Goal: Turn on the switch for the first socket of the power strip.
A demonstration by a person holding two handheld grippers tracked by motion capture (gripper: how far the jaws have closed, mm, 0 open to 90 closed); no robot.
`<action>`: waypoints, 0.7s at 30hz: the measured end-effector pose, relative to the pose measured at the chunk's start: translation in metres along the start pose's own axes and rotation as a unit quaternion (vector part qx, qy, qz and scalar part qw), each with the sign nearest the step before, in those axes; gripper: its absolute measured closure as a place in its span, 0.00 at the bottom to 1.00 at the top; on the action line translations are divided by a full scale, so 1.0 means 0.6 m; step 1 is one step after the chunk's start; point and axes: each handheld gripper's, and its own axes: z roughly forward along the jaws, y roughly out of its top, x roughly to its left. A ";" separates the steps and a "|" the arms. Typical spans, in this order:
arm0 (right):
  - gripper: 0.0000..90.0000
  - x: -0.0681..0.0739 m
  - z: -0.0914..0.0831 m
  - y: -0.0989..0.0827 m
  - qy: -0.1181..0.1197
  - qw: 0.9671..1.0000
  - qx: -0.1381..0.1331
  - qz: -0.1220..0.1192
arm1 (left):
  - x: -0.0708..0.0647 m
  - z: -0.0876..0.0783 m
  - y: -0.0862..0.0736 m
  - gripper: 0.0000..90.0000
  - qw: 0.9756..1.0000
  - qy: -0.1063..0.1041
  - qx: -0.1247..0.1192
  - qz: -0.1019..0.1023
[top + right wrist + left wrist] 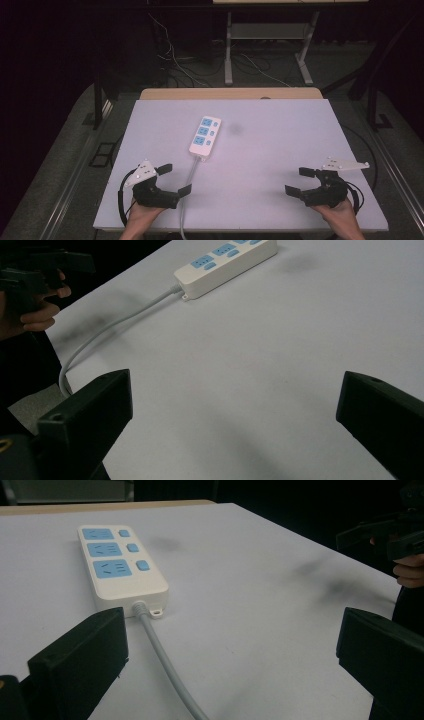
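Nothing being gripped yet: judging by the layout, work on the power strip point(205, 135) only just starting, everything left to do. Power strip lying flat on the white table point(280, 150), a little left of centre and toward the far half, three blue socket faces and three blue buttons facing up. Grey cord point(188, 180) running from its near end toward the person and dropping over the near table edge, passing just beside the left tongs point(175, 180).

Left tongs resting low at the near left of the table, jaws spread wide and holding nothing, pointing forward and inward toward the cord and the strip's near end. Seen along the left tongs' own jaws, the strip point(120, 565) sitting ahead and apart from them, the cord point(165, 665) running down between the two jaws without touching either.

Right tongs point(300, 182) waiting at the near right, well apart from the strip, jaws likewise spread and empty, angled inward toward the table's middle. Both hands point(142, 215) gripping the handles from the near edge, wrists low.

Likely remaining: closing in on the strip, with the left tongs nearer and better placed to go first.
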 end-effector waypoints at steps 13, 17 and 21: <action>0.01 -0.005 0.000 -0.003 0.000 1.000 0.000 0.003 | -0.001 -0.001 -0.001 0.00 1.000 -0.007 0.004 0.000; 0.01 -0.005 0.001 -0.003 0.002 1.000 0.004 0.004 | -0.002 -0.001 -0.001 0.00 1.000 -0.013 0.011 0.001; 0.01 -0.005 0.002 -0.003 0.002 1.000 0.007 0.004 | -0.002 -0.001 -0.001 0.00 1.000 -0.015 0.014 0.003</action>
